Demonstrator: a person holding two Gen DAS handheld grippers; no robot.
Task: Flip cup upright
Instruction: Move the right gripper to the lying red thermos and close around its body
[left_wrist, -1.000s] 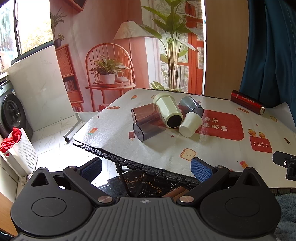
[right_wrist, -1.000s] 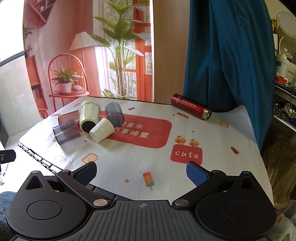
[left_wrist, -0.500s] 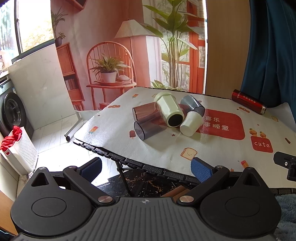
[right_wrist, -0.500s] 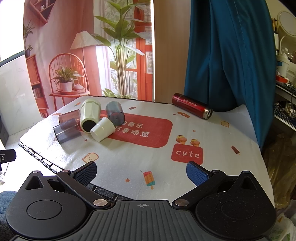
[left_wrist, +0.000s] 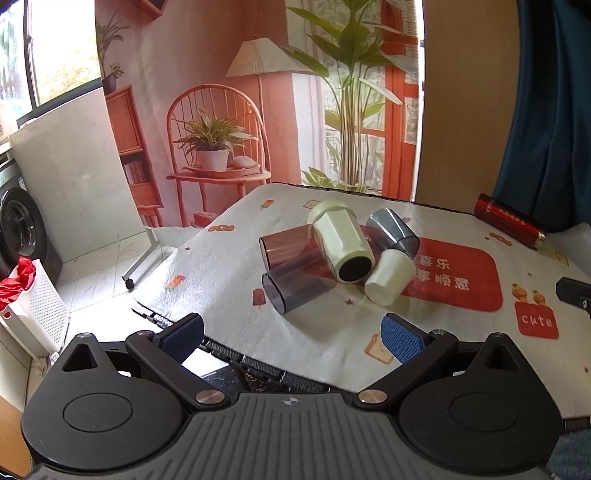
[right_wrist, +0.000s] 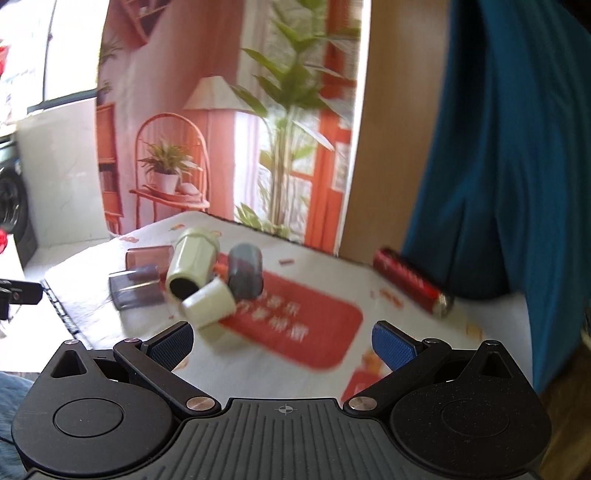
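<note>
Your right tool (right_wrist: 282, 339) has swung in toward the cups, blurring its view; your left tool (left_wrist: 291, 328) has crept nearer. Both are spread, holding nothing. Five cups lie tipped, clustered on the tabletop (left_wrist: 221, 266); the cream cup (right_wrist: 208, 306) lies nearest your right tool.

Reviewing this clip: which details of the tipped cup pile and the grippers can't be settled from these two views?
- Right wrist view: motion blur smears the red mat lettering and cup edges.
- Left wrist view: the pale green faceted cup hides where the two smoky translucent tumblers meet it.
- Grey cup: its mouth faces away.
- Red cylindrical can: print too small.
</note>
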